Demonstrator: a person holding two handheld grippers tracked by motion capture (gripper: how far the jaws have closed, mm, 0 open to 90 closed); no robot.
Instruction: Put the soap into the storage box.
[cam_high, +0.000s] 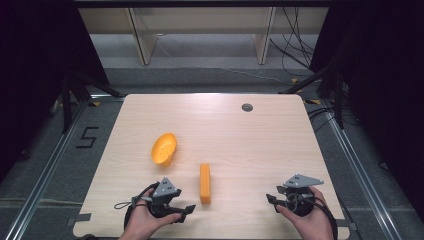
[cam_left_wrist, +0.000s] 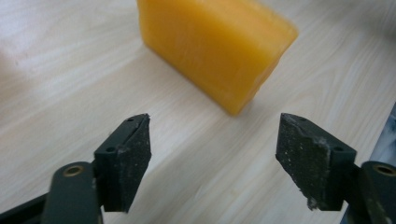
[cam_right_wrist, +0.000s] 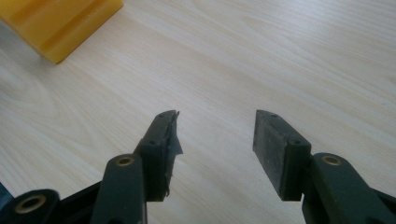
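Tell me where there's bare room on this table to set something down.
Bare wood: the right half, between the orange block and the right tool, and the far strip up to the grey grommet. Crowded: near-left, around the yellow bowl, block and left tool.

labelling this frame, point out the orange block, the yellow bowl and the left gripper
orange block (cam_high: 205, 183): high view, middle of its top face
yellow bowl (cam_high: 164, 148): high view, inside of the tipped bowl
left gripper (cam_high: 186, 212): high view, between its fingertips

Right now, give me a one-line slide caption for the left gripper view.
Open left tongs hover just short of the near end of an orange block lying on the pale wooden table.
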